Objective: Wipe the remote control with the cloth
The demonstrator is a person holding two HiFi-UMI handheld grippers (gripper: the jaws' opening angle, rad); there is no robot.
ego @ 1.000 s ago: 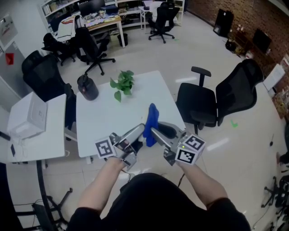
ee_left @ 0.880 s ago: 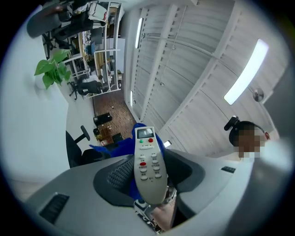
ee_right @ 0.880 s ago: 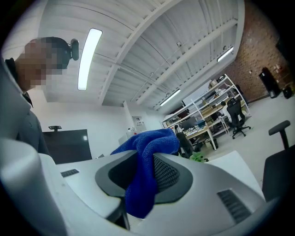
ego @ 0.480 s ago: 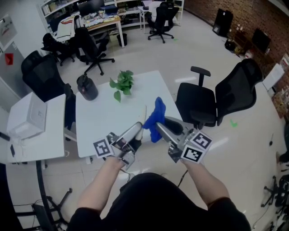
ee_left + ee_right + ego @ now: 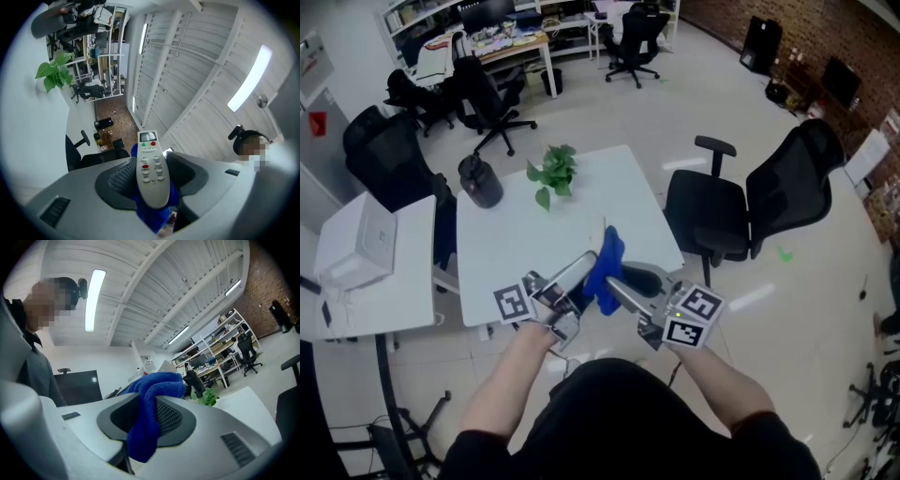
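Currently mid-wipe, we reckon: left gripper [image 5: 581, 272] clamps the remote control [image 5: 151, 176] above the counter [image 5: 516, 244] near edge, long axis along the jaws, display end pointing away from us, blue cloth [image 5: 605, 267] pinched in the right gripper [image 5: 621, 281] behind it, so next we stroke lengthwise.

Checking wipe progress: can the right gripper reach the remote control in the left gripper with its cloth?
Probably yes: the right gripper, shut on the blue cloth, sits close beside the left gripper holding the remote control, with nothing between them.
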